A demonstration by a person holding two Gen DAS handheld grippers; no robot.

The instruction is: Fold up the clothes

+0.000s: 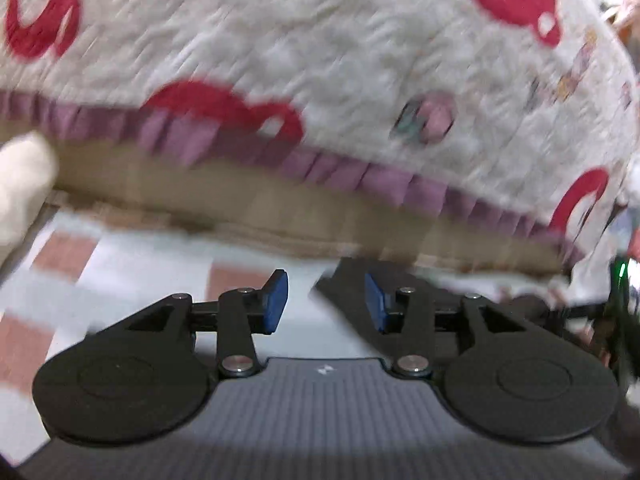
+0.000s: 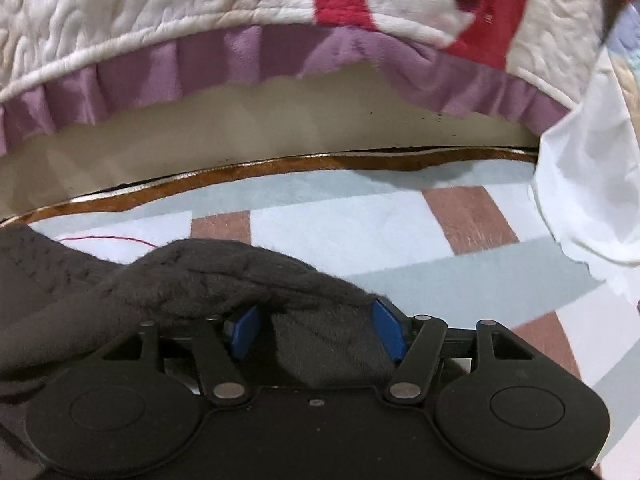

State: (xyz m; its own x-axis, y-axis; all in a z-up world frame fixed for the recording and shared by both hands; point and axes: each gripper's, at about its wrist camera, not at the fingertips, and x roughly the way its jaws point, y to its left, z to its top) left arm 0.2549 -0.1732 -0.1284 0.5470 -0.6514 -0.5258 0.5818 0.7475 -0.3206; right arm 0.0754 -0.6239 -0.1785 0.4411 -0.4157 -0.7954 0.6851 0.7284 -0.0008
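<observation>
Dark grey fleece garment (image 2: 120, 292): draped over the right gripper (image 2: 316, 332), bunched between its spread blue pads (image 2: 390, 330), which do not pinch it, and trailing left. Surface: checked sheet (image 2: 360, 236) of pale blue, white and brown; quilt (image 2: 140, 8), white with red motifs and purple ruffle, borders the far edge; white cloth (image 2: 584, 184) at right. Left gripper (image 1: 326, 300): released, nothing between pads, low over open sheet, view motion-blurred.

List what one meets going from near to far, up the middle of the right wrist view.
Right gripper → dark grey fleece garment draped over its fingers → checked blanket → brown trim strip → cream bed side → purple ruffle → white quilted bedspread.
</observation>
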